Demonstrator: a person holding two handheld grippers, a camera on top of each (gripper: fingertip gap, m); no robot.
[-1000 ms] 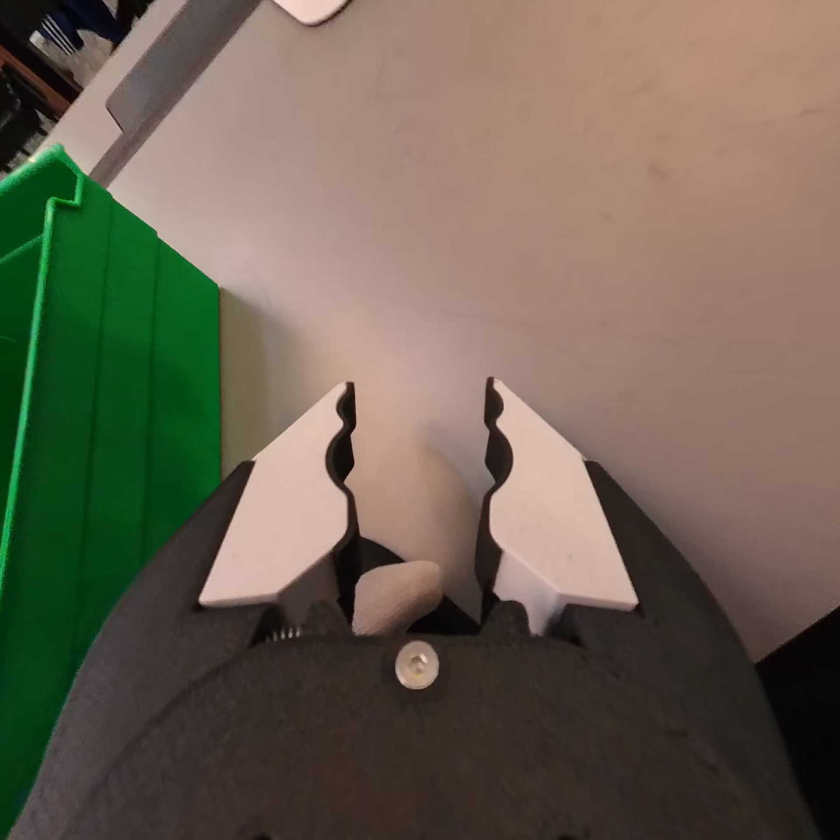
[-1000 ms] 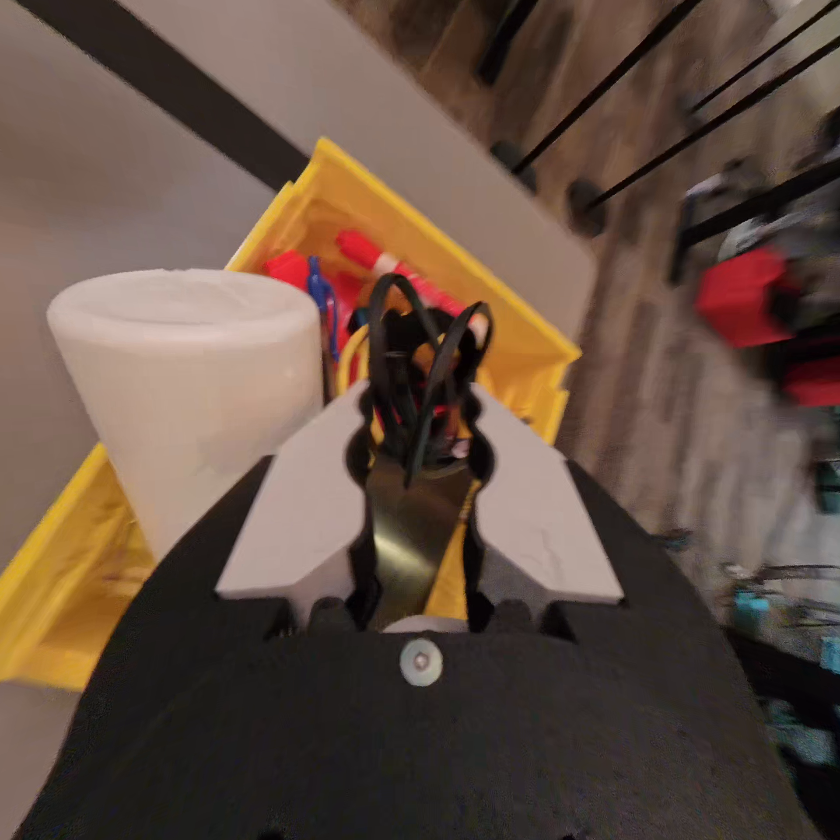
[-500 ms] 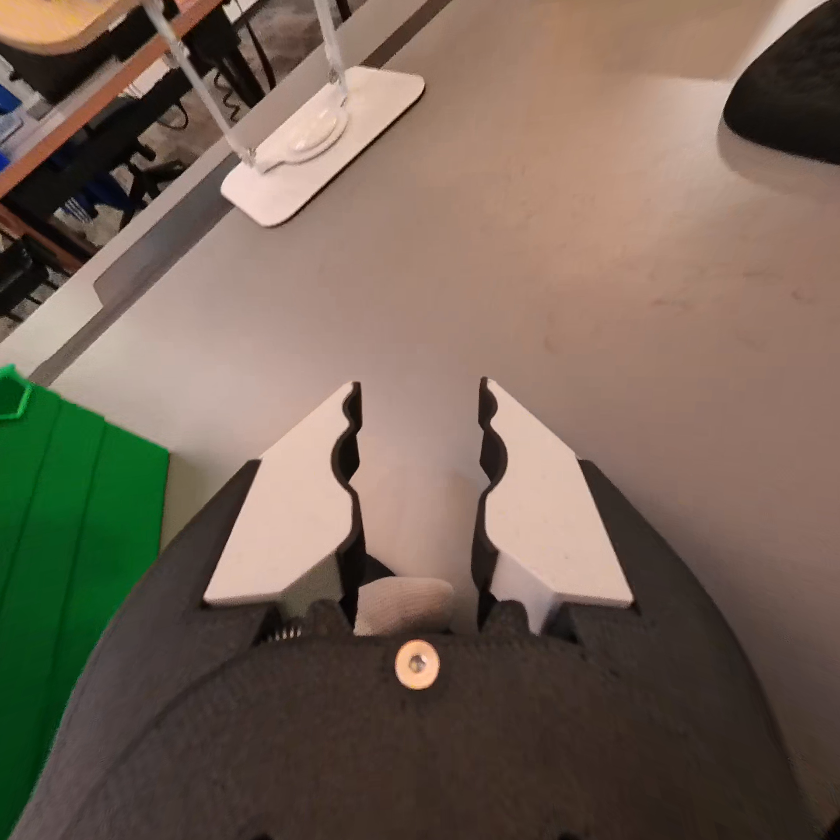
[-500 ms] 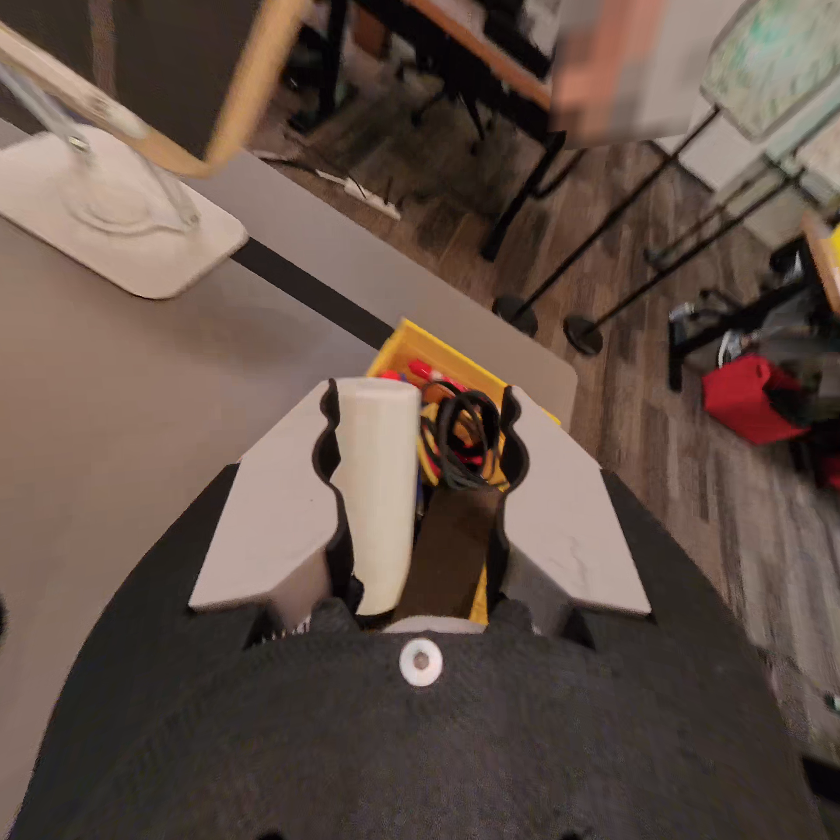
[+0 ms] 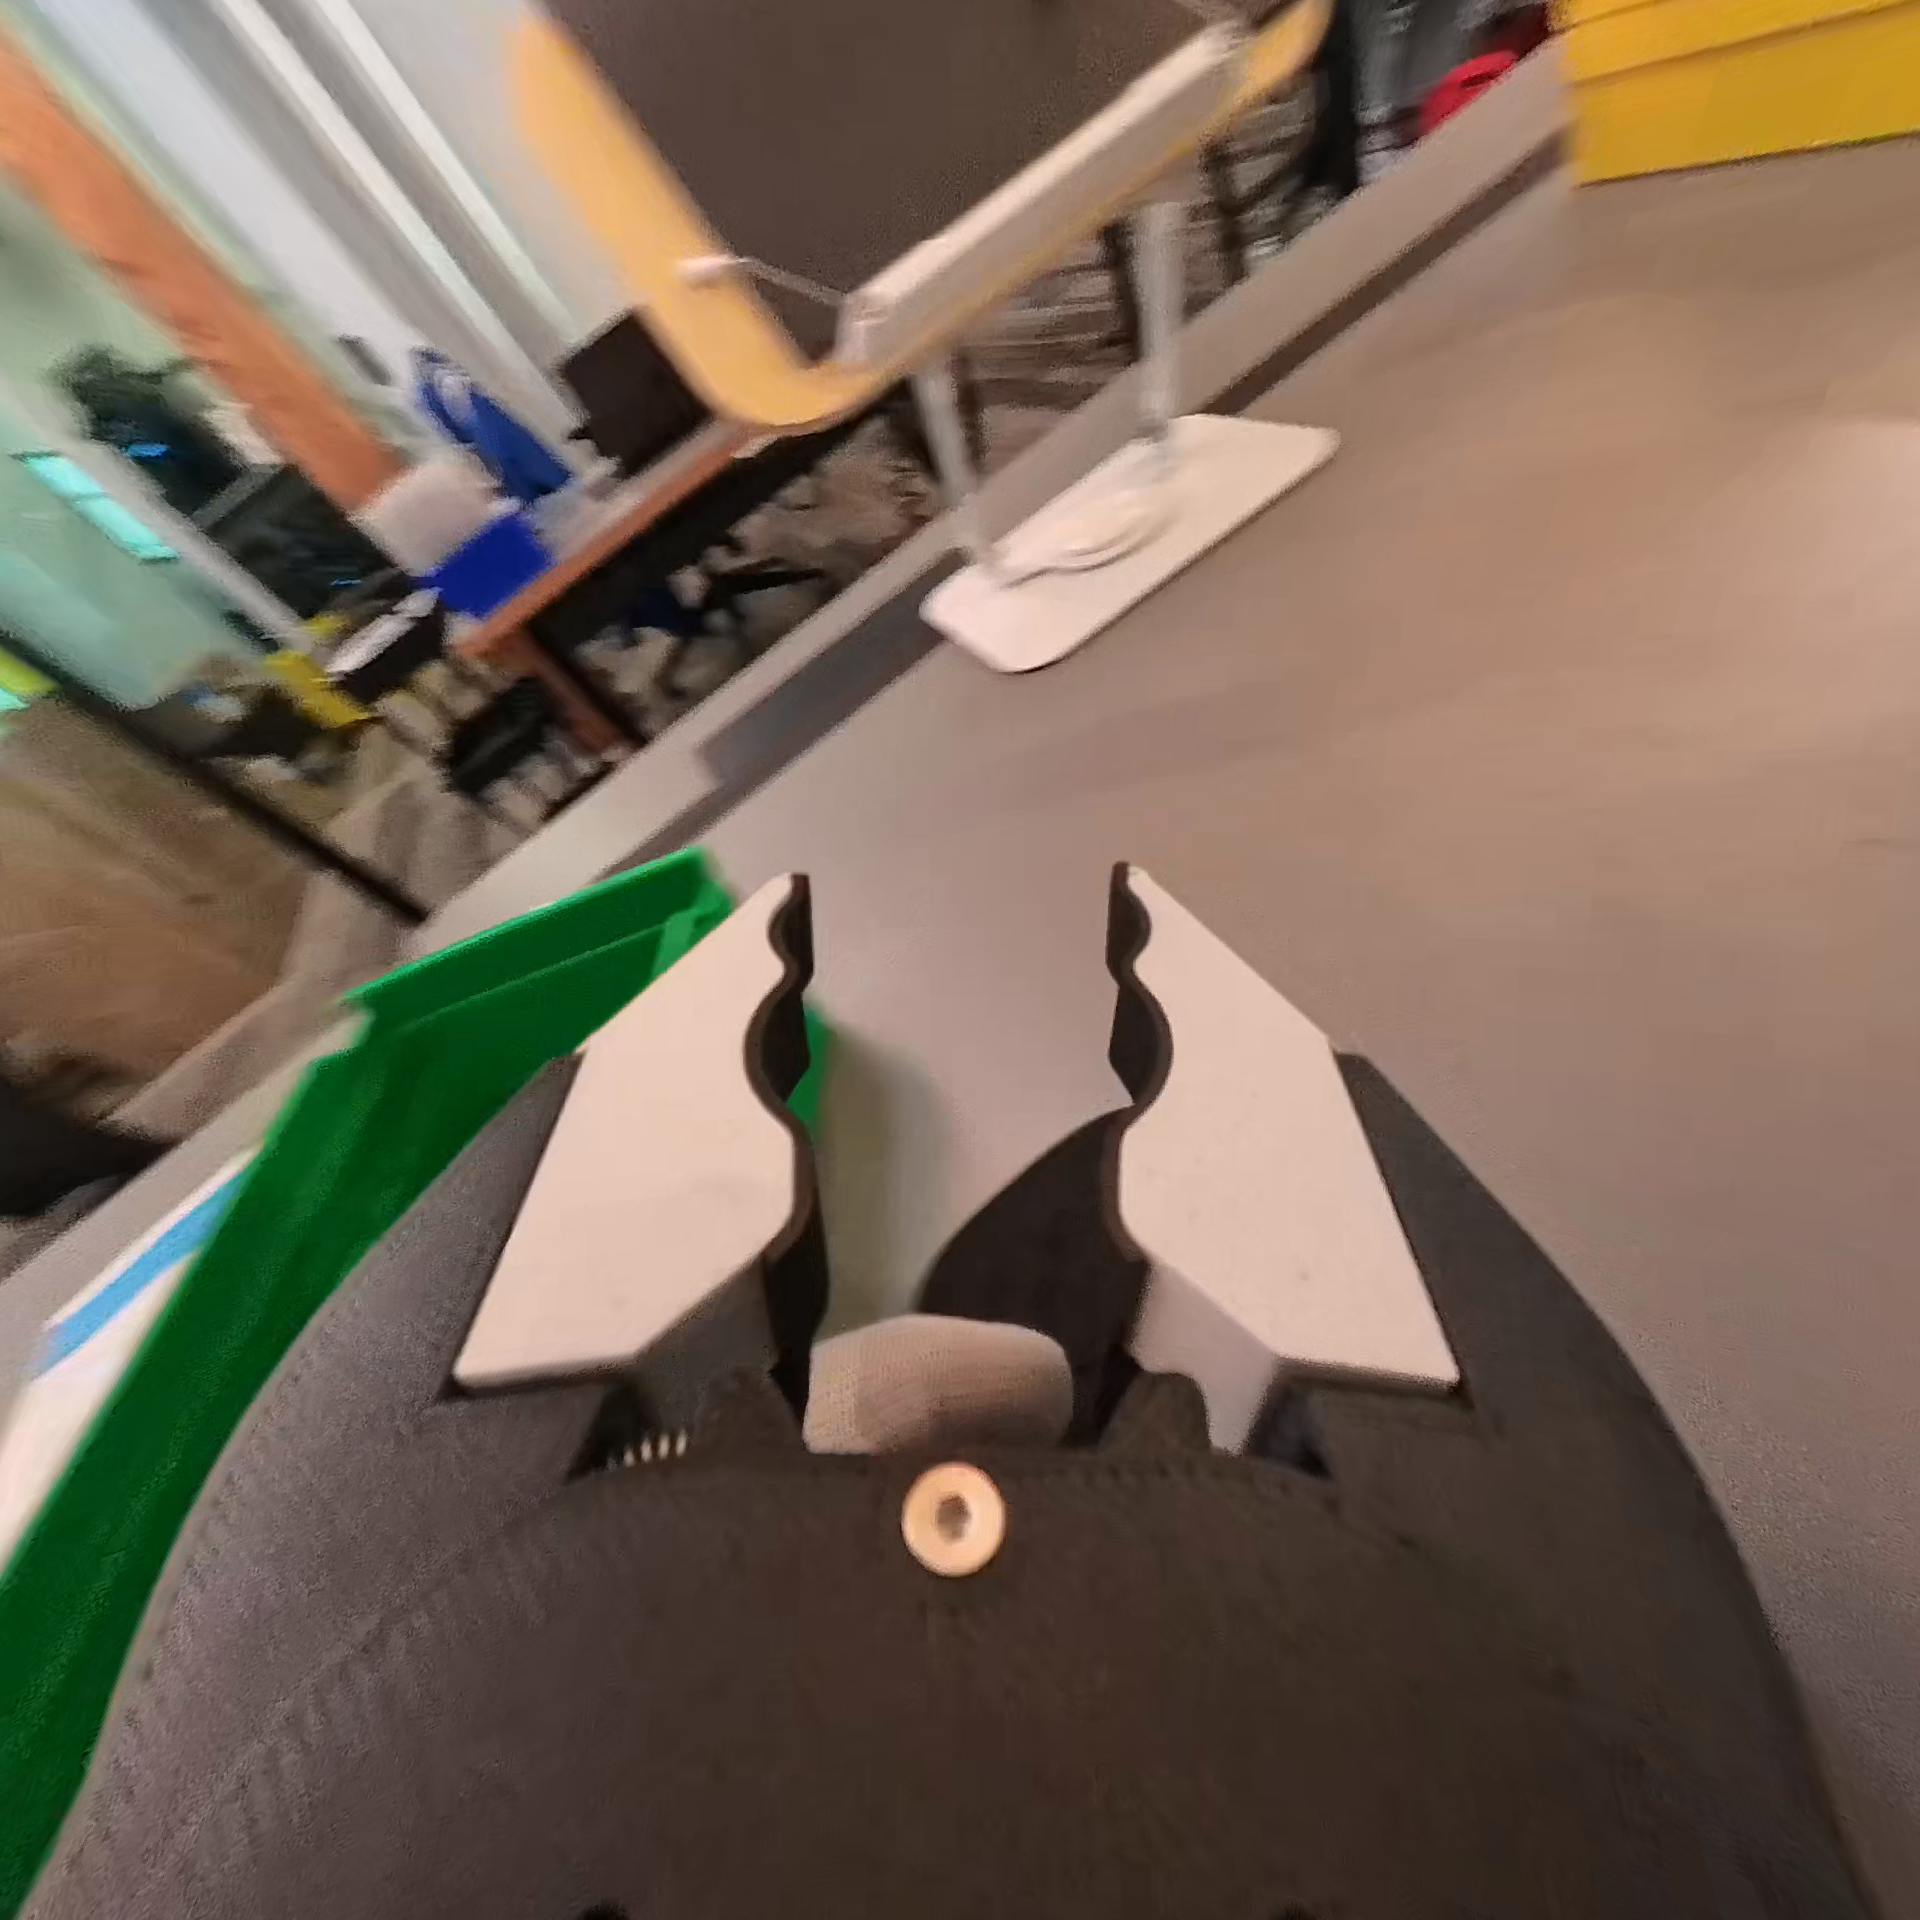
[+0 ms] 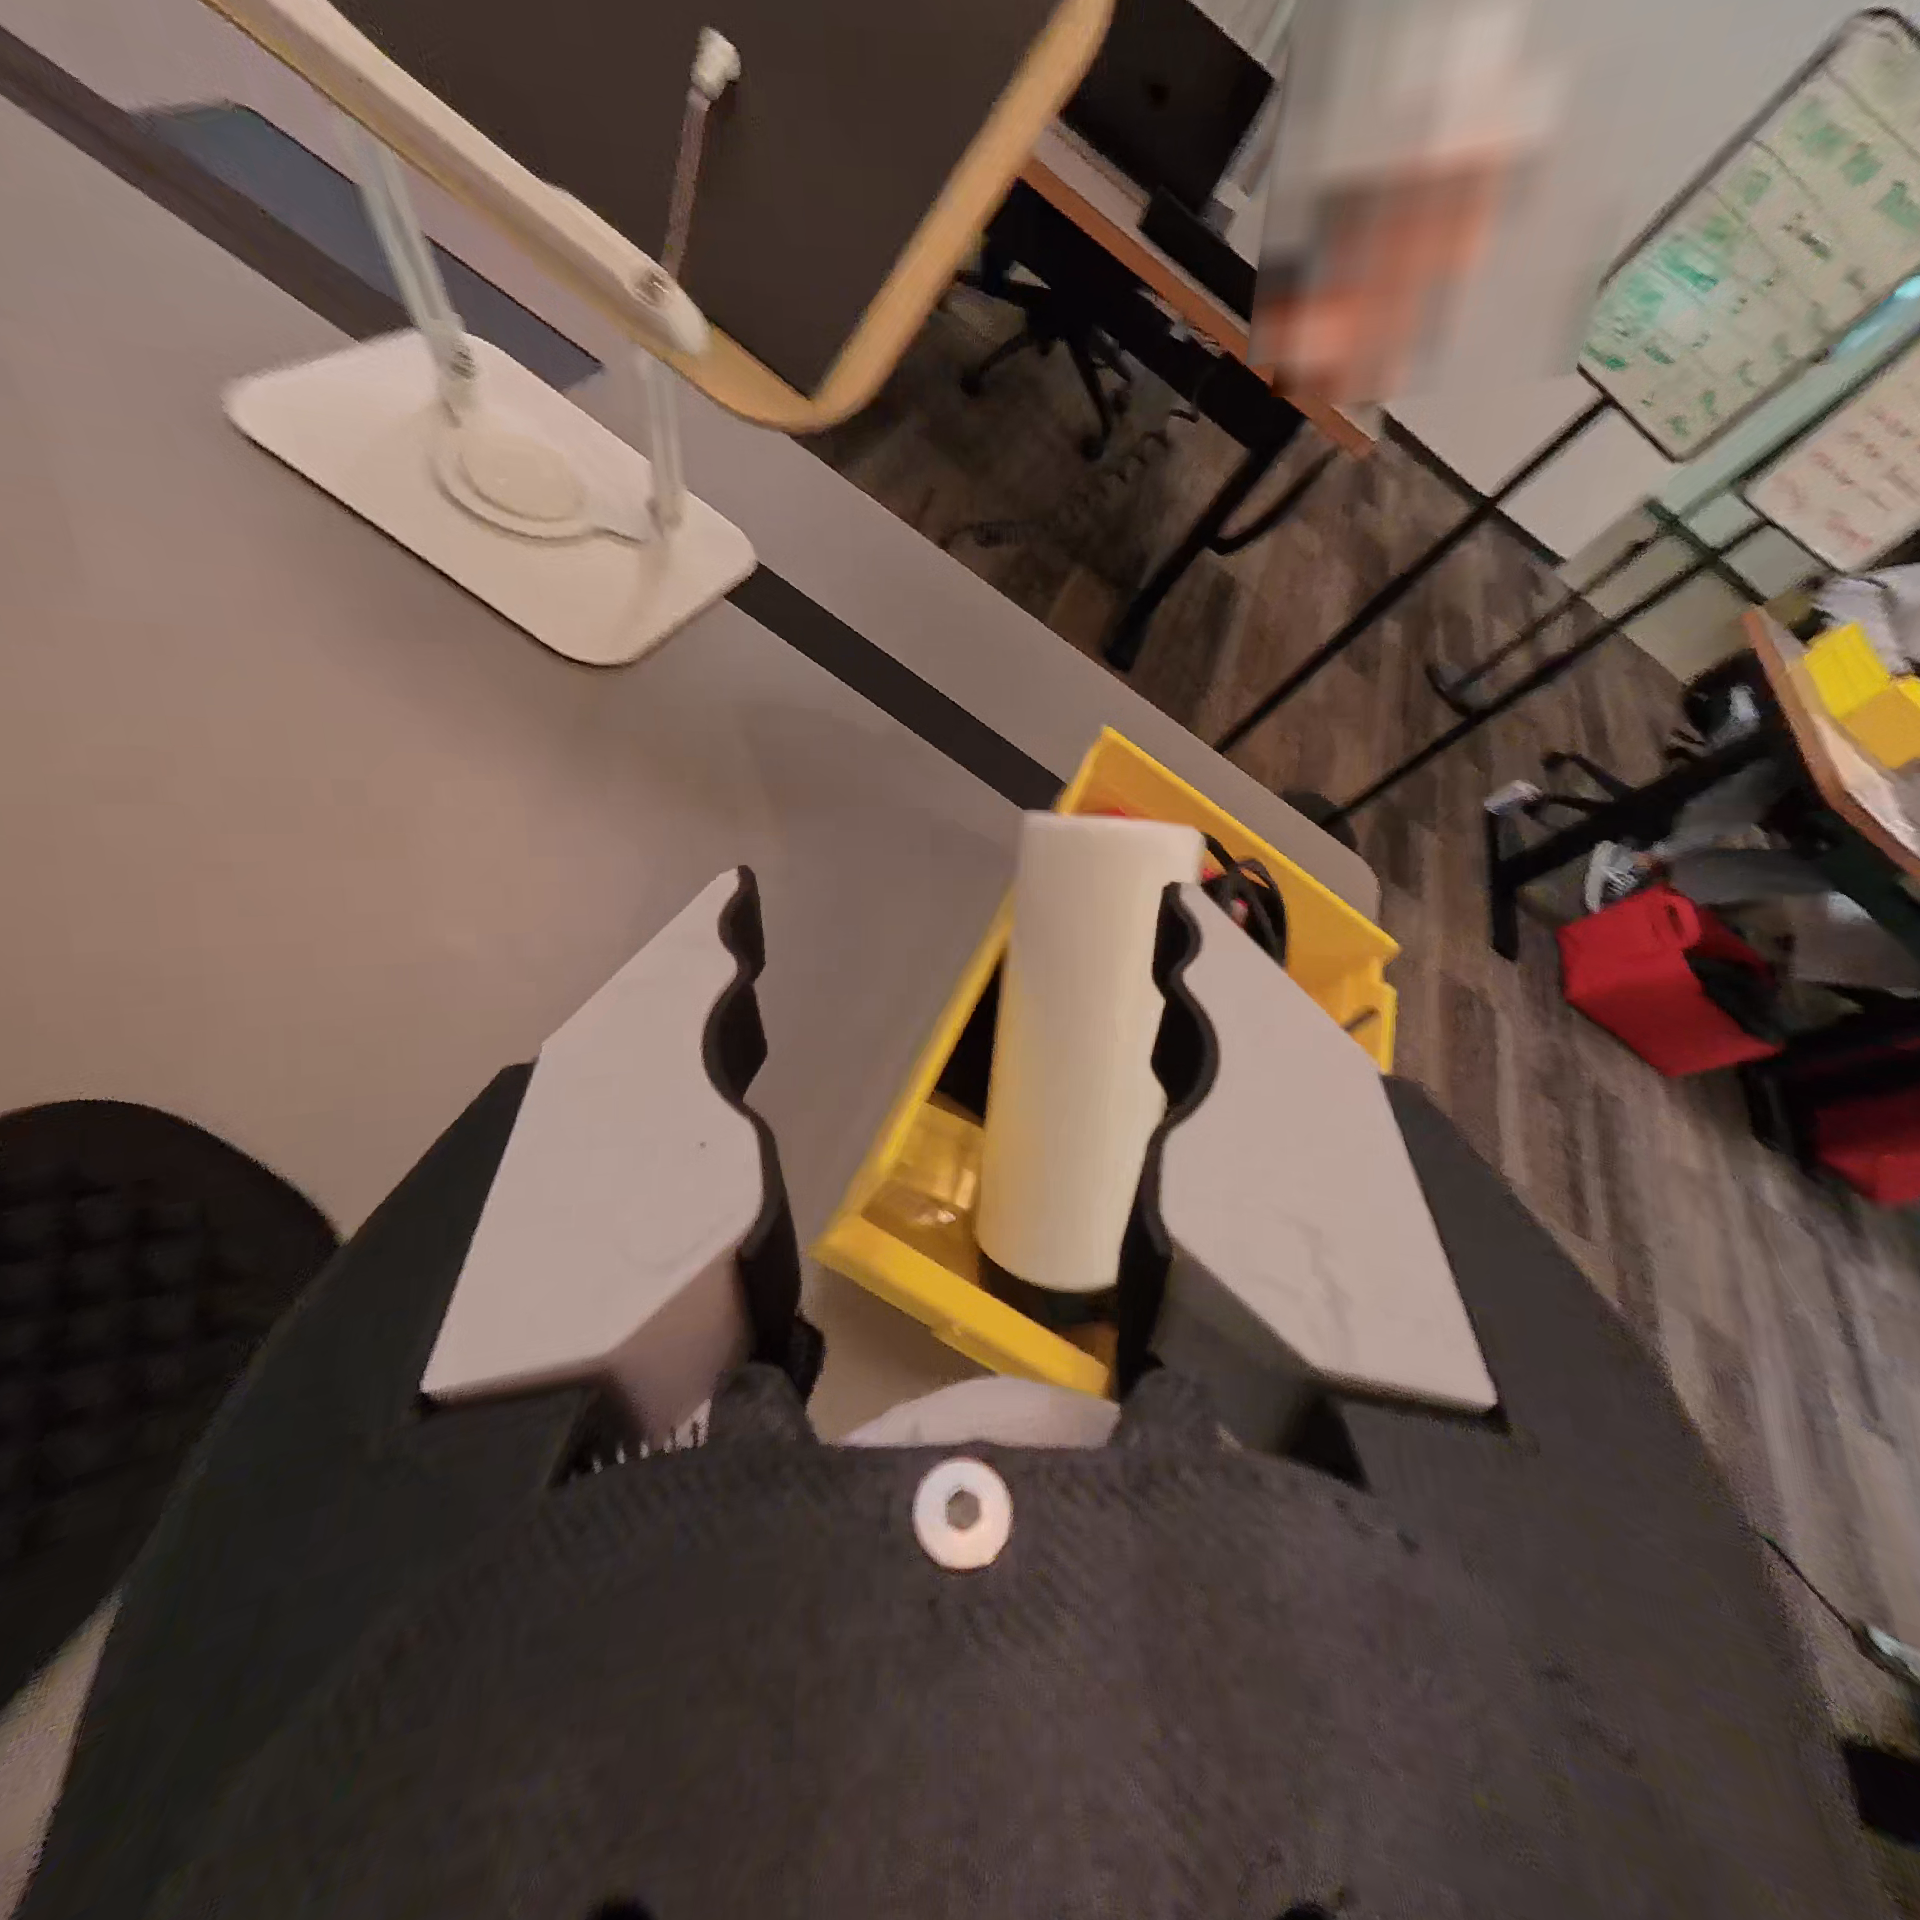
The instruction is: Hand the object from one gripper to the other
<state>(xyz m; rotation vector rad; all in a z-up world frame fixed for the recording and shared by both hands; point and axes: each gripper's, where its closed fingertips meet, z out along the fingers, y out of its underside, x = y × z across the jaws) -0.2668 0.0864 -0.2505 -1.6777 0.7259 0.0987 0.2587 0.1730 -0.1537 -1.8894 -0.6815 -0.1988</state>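
A white cylinder (image 6: 1081,1039) stands upright in a yellow bin (image 6: 914,1273) on the grey table (image 6: 312,779). My right gripper (image 6: 958,888) is open above it. The cylinder shows in the right half of the gap, close against the right finger (image 6: 1299,1143); the left finger is well clear of it. I cannot tell whether the right finger touches it. My left gripper (image 5: 958,883) is open and empty over the table. Its black body shows at the lower left of the right wrist view (image 6: 135,1299).
A green bin (image 5: 312,1195) sits just left of my left gripper. A white lamp base (image 5: 1132,551) stands farther back on the table, also in the right wrist view (image 6: 343,416). The yellow bin (image 5: 1745,94) is at the far right. It holds black cables (image 6: 1247,894). The table edge lies just beyond it. The gap from one gripper's tips to the other's is roughly 55 cm. The white cylinder (image 6: 1081,1039) is about 15 cm from my right fingertips.
My right gripper has opened wider and pulled back from the bin; the cylinder has shifted from the left finger to the right one. My left gripper has tilted up, still open.
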